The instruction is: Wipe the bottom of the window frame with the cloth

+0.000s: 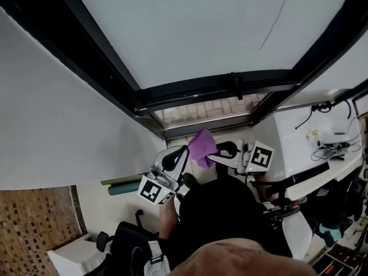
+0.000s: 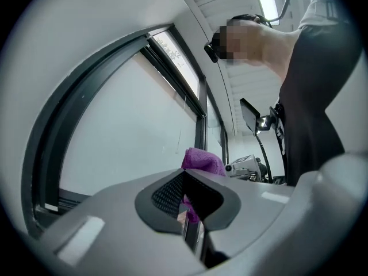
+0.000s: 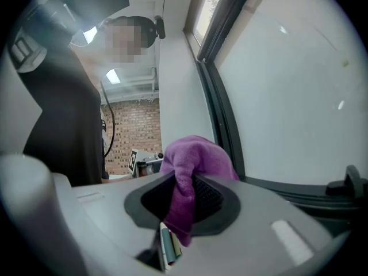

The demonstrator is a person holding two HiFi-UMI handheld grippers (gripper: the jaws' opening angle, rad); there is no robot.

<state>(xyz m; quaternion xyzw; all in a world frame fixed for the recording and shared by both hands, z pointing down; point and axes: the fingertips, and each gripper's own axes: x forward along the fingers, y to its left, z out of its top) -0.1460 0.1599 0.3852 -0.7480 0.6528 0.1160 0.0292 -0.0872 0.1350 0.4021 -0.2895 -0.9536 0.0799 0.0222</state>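
1. left gripper [image 1: 183,153] [image 2: 190,211]: grey two-jaw tool, jaws closed on one edge of the cloth, with a purple sliver pinched between the dark pads.
2. purple fleecy cloth [image 1: 202,145] [image 2: 204,160] [image 3: 195,154]: bunched, held in the air between both grippers, near the bottom rail of the dark grey window frame [image 1: 195,91] [image 3: 299,188]. Contact with the rail cannot be told.
3. right gripper [image 1: 217,154] [image 3: 178,211]: jaws clamped on the cloth, fabric draping down over the pads.

I see my left gripper [image 1: 183,153] and right gripper [image 1: 217,156] as pale grey shells with dark ribbed pads [image 2: 164,195]. Each carries a black-and-white marker cube [image 1: 156,190]. The wearer's top [image 1: 224,214] is black.
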